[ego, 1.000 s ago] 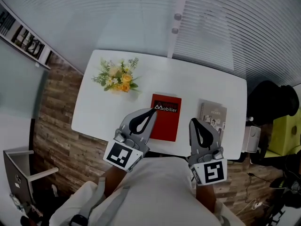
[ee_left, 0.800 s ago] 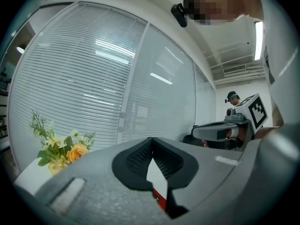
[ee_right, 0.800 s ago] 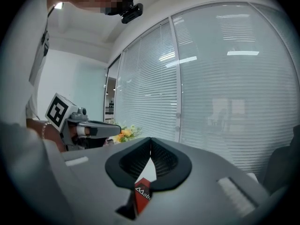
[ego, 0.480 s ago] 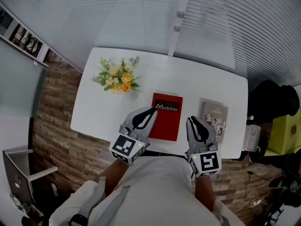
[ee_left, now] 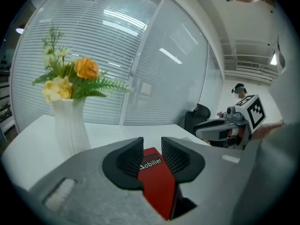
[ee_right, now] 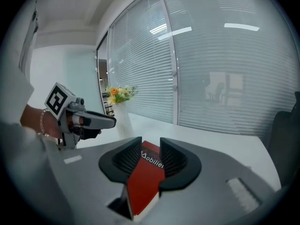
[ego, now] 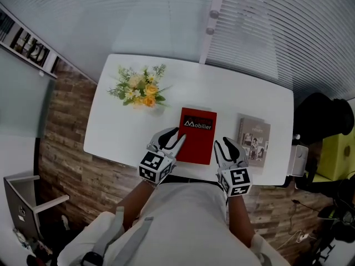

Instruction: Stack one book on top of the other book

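A red book (ego: 197, 136) lies flat near the front of the white table (ego: 122, 126), and a grey book (ego: 254, 140) lies to its right, apart from it. My left gripper (ego: 173, 141) hovers by the red book's near left corner, and my right gripper (ego: 223, 147) hangs over the gap between the two books. Both pairs of jaws are opening with nothing between the pads. The red book (ee_left: 158, 182) shows through the left gripper's (ee_left: 152, 148) gap. In the right gripper view it (ee_right: 143, 179) lies beyond the right gripper (ee_right: 151, 149).
A white vase of yellow and orange flowers (ego: 138, 90) stands at the table's back left, also seen as the vase (ee_left: 70, 125). Slatted blinds on glass walls run behind the table. A black office chair (ego: 321, 118) sits off the table's right end.
Both grippers have dropped from in front of my chest down to the table's near edge. Their jaws, shut before, now stand a little apart.
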Demonstrator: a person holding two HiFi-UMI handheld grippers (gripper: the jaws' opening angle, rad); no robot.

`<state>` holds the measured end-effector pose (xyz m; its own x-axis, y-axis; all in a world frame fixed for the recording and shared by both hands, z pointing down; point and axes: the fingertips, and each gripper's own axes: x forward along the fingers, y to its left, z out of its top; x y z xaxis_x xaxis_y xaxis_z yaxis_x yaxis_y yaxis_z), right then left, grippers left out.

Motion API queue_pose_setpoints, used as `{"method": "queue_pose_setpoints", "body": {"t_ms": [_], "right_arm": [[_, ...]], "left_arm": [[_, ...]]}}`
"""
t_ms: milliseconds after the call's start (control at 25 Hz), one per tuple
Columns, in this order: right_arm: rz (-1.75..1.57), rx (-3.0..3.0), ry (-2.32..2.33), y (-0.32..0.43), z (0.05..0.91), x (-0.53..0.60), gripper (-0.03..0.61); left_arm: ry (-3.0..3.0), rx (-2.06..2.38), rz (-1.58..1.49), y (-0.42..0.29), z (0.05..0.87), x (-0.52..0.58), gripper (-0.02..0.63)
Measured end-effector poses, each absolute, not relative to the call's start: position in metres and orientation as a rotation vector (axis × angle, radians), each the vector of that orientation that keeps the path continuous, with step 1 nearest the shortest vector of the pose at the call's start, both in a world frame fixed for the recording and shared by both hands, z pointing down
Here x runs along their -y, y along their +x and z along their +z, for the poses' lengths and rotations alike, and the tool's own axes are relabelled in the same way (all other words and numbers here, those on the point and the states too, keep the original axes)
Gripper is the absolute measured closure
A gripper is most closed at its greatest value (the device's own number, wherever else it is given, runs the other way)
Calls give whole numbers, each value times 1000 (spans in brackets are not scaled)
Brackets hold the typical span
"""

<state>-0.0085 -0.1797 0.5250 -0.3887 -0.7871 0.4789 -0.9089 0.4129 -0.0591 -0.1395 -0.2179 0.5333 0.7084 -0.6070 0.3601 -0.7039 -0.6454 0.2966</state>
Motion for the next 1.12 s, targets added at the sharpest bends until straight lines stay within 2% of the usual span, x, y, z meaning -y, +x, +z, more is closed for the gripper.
{"method": "queue_pose_setpoints", "body": {"t_ms": [240, 680, 1120], "right_arm": [[549, 2251, 1403, -9, 573, 175, 415], [736, 2162, 1351, -6, 653, 167, 339], [995, 2120, 1323, -11, 705, 163, 270]], "left_arm": [[2414, 950, 393, -139, 585, 210, 476], [2257, 871, 502, -145, 664, 196, 384], [2155, 795, 518, -139, 707, 186, 342]]}}
